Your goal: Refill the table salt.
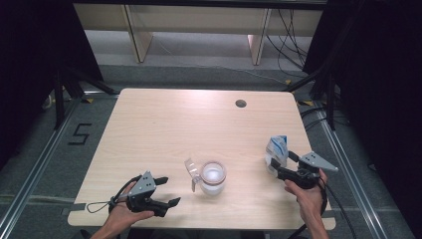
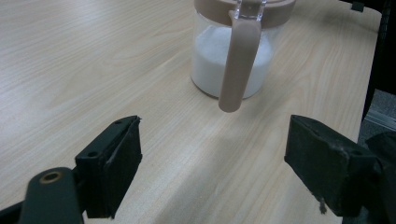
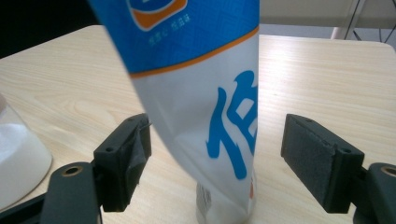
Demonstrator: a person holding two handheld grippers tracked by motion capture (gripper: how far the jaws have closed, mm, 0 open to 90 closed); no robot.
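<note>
the left gripper (image 1: 163,191) sits at the near left edge of the table (image 1: 164,119), held in the person's left hand (image 1: 124,211); its jaws stand wide apart with nothing between them. in the left gripper view the jar (image 2: 236,51) stands just ahead of those jaws, slightly right of their centre line, apart from both pads, with its tan handle (image 2: 238,65) turned toward the gripper. the jar is a clear glass vessel with a tan collar, roughly half filled with a white granular substance; in the high view its clear lid (image 1: 192,172) is flipped open to the left and the white contents show through the mouth. the jar (image 1: 213,178) stands near the front centre of the table — between the two grippers. to the right, the right gripper (image 1: 278,160) is held in the person's right hand (image 1: 306,196), jaws spread. the pouch (image 3: 201,102), a white and blue printed bag standing upright and leaning slightly, sits between these jaws; the left pad lies just beside its edge, the right pad stands clear of it, so no clamping shows. the contents of the pouch cannot be told. in the high view the pouch (image 1: 277,148) stands near the right edge of the table. farther back, a round cable hole (image 1: 241,103) marks the far side of the tabletop.
</note>
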